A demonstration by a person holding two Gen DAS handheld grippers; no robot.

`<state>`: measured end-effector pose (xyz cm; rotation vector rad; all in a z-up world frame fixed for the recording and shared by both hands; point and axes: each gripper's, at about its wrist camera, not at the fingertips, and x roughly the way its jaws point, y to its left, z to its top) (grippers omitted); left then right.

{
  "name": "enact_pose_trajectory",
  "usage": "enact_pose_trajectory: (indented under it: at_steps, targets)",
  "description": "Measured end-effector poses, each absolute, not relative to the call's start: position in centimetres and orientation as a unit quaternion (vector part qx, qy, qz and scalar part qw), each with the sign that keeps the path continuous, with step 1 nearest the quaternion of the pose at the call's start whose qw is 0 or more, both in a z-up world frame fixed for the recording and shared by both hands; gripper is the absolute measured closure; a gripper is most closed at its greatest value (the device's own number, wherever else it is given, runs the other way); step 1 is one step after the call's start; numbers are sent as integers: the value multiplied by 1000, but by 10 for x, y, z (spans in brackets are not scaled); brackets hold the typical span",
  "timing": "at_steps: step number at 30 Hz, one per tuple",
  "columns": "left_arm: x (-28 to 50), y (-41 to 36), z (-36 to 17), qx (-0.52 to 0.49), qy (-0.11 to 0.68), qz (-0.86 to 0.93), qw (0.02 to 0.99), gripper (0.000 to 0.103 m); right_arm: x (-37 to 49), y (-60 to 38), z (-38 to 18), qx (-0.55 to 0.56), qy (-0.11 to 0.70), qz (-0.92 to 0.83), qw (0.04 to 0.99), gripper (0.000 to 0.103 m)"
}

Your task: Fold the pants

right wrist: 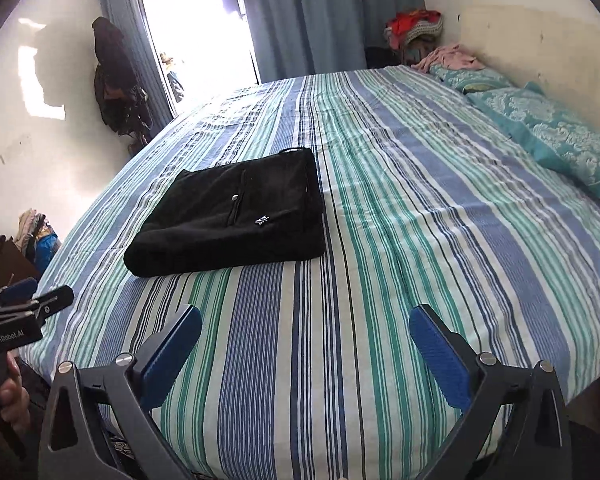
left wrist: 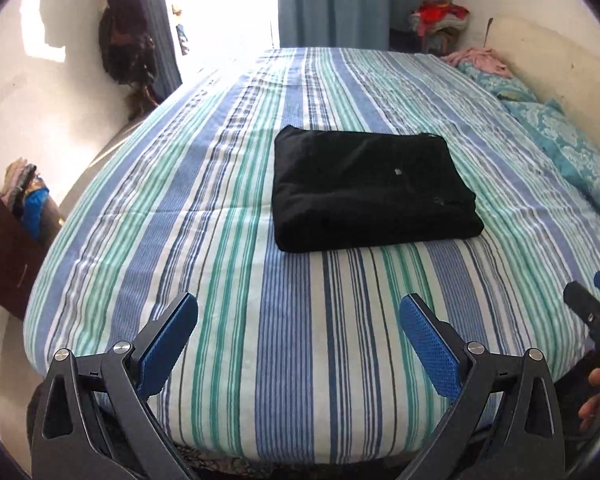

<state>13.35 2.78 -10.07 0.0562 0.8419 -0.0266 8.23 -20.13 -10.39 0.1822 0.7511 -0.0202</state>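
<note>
Left gripper (left wrist: 298, 346): your jaws stand wide apart, nothing between them, above the near edge of the bed (left wrist: 284, 380).
Right gripper (right wrist: 306, 354): likewise spread and empty.
Pants (left wrist: 370, 188): folded into a compact black stack mid-bed, well apart from both grippers.
Handling: soft, limp, probably light; layers may slide.
Hold: if you lift, pinch the thick folded edge nearest you.

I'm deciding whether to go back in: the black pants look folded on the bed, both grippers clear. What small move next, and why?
Probably none on the cloth: just keep both grippers back. The black pants lie as a compact, squared bundle on the striped bedspread, no leg trailing. The left gripper and right gripper are open, empty and short of the bundle. At most, press the bulging near fold flat.
</note>
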Motion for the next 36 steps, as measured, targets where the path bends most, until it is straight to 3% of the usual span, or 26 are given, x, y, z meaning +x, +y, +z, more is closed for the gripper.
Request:
enact_pose_trajectory:
  at_steps: [5, 10, 36]
  targets:
    - [104, 37, -82, 9, 367, 33, 930, 2, 56, -181, -82, 65, 357, -9, 932, 0]
    - [95, 35, -76, 17, 405, 38, 913, 2, 42, -161, -62, 21, 358, -26, 933, 0]
    - [61, 35, -41, 18, 391, 24, 920, 1, 12, -128, -14, 8, 349, -15, 937, 0]
